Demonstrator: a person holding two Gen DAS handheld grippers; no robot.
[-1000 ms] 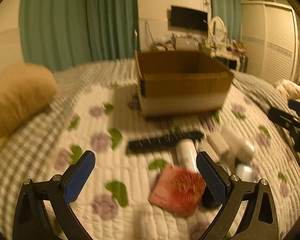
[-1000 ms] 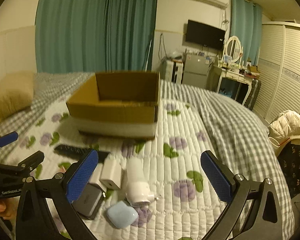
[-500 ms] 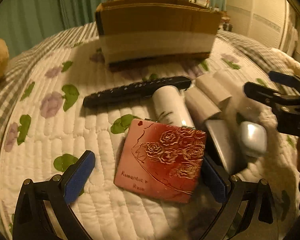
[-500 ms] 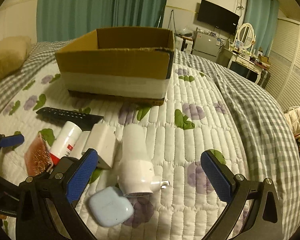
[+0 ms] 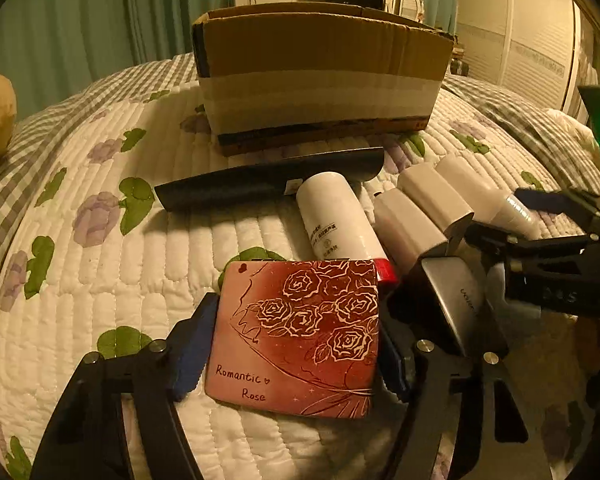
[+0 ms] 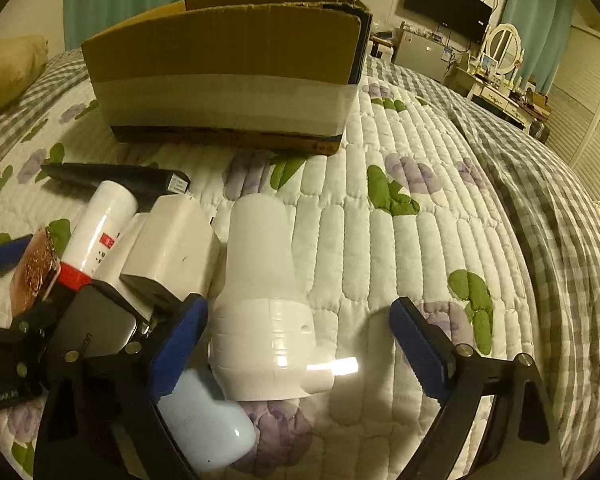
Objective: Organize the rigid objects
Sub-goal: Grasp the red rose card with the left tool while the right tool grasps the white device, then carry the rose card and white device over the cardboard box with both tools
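Both tongs down over the clutter on the bed.

My left tongs (image 5: 296, 344), just narrowing, pinch the rose tin (image 5: 300, 336); my right tongs (image 6: 300, 344), also narrowing, stand apart around the white plug adapter (image 6: 262, 308), right pad clear. Beyond lie the white bottle (image 5: 336, 216), black remote (image 5: 268, 178), and cardboard box (image 5: 320, 80).

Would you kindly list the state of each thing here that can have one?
left gripper: jaws just closing, pads against the rose tin
right gripper: jaws just closing, right pad clear of the white plug
cardboard box: open-topped, upright
white bottle: lying down, red cap on
remote: lying flat
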